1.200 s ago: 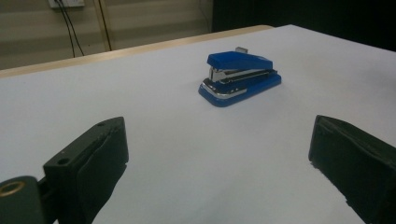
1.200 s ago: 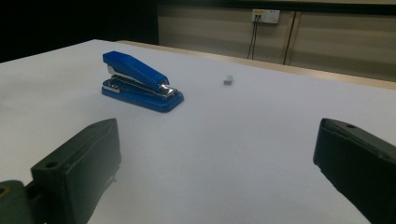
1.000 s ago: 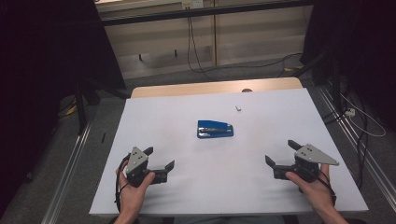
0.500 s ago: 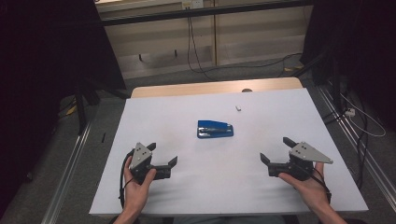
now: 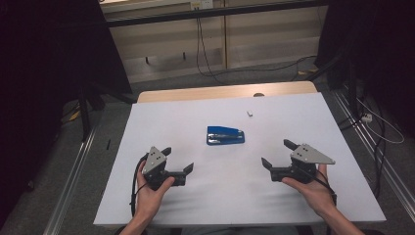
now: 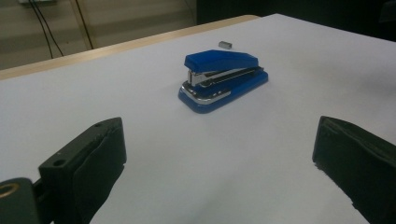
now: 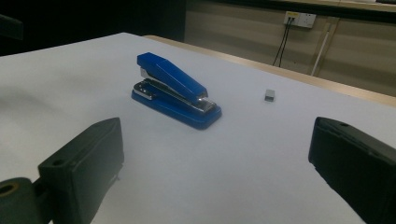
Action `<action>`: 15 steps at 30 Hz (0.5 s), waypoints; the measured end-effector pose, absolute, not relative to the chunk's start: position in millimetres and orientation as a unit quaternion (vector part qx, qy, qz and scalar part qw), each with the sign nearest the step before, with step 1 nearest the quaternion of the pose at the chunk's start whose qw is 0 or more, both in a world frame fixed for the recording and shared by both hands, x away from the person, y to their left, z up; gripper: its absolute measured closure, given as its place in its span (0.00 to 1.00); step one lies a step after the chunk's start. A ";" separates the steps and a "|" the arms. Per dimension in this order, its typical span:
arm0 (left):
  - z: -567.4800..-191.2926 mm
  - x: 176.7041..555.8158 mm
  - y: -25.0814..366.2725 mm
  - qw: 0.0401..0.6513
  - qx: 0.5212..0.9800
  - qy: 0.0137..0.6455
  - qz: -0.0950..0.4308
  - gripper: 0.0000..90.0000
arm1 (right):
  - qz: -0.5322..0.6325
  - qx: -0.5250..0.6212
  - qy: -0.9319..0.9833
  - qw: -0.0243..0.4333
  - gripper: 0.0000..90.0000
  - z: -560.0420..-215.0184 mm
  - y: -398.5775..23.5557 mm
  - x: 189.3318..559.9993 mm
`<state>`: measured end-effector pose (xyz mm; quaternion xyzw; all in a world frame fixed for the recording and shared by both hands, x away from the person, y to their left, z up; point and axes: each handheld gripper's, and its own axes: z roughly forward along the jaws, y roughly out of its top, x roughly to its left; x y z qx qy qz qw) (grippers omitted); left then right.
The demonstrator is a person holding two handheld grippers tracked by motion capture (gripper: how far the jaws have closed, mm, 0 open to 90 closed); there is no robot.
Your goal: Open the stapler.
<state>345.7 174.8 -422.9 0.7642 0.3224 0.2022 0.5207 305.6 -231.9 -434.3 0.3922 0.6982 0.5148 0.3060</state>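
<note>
Blue stapler (image 5: pixel 225 135) — apparently between open grippers

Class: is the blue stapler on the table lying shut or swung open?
Shut: the stapler sits upright on its base, top arm down over it.

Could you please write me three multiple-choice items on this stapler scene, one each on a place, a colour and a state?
1. Where does the small grey block lie?
A. beyond the stapler
B. on the stapler
C. between the left gripper's jaws

2. What colour is the stapler?
A. red
B. blue
C. yellow

3. How do the jaws of the left gripper and the right gripper stand?
A. both open
B. both shut
C. shut on the stapler

Key: 1 A, it lies nearer the table's far edge; 2 B, its body is blue; 3 A, each gripper view shows a wide gap.
</note>
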 end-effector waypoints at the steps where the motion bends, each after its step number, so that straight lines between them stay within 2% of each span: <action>1: -422.3 346.3 173.5 0.521 0.767 0.316 0.202 0.03 | 0.512 0.392 0.700 0.307 0.03 -434.7 -230.2 306.6; 8: -419.2 353.3 162.2 0.513 0.771 0.306 0.221 0.04 | 0.515 0.382 0.709 0.293 0.03 -435.1 -219.0 313.5; 15: -420.4 371.3 160.0 0.522 0.762 0.319 0.212 0.04 | 0.519 0.375 0.714 0.284 0.03 -435.3 -207.1 319.7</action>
